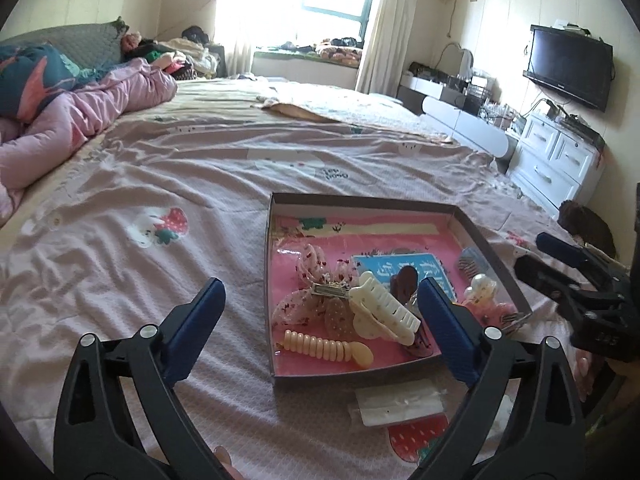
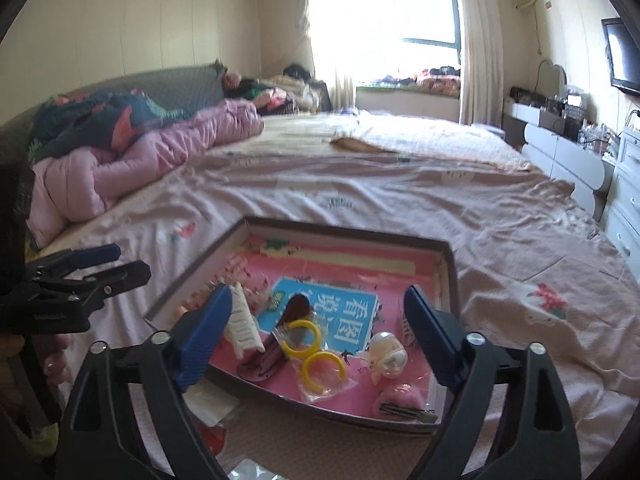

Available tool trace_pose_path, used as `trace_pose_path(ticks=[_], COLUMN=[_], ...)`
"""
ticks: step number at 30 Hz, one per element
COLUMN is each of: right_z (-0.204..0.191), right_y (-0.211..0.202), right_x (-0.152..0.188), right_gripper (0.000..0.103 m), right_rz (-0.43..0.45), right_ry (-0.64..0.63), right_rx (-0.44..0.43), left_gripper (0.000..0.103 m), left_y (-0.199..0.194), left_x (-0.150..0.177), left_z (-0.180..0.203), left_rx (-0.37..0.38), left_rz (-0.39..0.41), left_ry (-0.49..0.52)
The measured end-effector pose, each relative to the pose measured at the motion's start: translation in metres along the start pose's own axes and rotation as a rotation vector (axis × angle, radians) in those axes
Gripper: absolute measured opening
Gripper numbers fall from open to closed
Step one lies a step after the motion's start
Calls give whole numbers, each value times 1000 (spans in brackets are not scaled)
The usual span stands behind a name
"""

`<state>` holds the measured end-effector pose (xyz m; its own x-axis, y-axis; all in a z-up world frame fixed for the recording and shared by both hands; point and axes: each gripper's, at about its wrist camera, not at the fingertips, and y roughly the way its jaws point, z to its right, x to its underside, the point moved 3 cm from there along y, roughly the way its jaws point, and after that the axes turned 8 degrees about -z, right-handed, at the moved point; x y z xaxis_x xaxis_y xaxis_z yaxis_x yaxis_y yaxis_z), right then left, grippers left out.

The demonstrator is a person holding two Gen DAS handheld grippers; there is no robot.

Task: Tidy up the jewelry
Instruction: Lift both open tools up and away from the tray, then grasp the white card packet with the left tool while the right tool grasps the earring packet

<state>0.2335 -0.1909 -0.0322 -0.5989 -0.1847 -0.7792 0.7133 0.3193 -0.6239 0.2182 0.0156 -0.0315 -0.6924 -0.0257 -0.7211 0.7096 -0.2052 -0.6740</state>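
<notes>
A shallow pink-lined box (image 1: 276, 216) lies on the bed and holds hair accessories: a white claw clip (image 1: 380, 308), a cream spiral clip (image 1: 328, 346), a pink lace bow clip (image 1: 320, 280) and a brown clip (image 1: 404, 280). In the right wrist view the box (image 2: 450, 264) also holds two yellow rings in a clear bag (image 2: 316, 348), a pearl clip (image 2: 386, 354) and a pink fuzzy clip (image 2: 400, 398). My left gripper (image 1: 320, 300) is open and empty over the box's near left edge. My right gripper (image 2: 318, 318) is open and empty just above the box's contents.
A small clear packet (image 1: 400, 402) lies on the pink bedsheet (image 1: 160, 168) in front of the box. A rolled pink quilt (image 1: 80, 116) lies at the left. White drawers (image 1: 556, 156) and a TV (image 1: 568, 66) stand at the right.
</notes>
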Motion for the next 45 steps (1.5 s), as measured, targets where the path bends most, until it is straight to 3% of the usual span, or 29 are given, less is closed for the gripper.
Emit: trace_pose_path(ticks=[12, 29, 36, 45], right_z=[-8, -14, -17, -34], right_y=[-55, -92, -91, -54], right_x=[10, 39, 58, 94], right_gripper=[91, 91, 91, 91], right_rz=[88, 91, 42, -117], right_ry=[-9, -38, -67, -158], right_rx=[-1, 13, 6, -26], left_gripper=[91, 91, 91, 91], left_y=[-42, -71, -67, -23], left_x=[6, 19, 31, 56], left_z=[6, 13, 19, 22], left_rx=[-8, -5, 10, 40], left_rz=[79, 117, 79, -77], left_ry=[30, 47, 59, 51])
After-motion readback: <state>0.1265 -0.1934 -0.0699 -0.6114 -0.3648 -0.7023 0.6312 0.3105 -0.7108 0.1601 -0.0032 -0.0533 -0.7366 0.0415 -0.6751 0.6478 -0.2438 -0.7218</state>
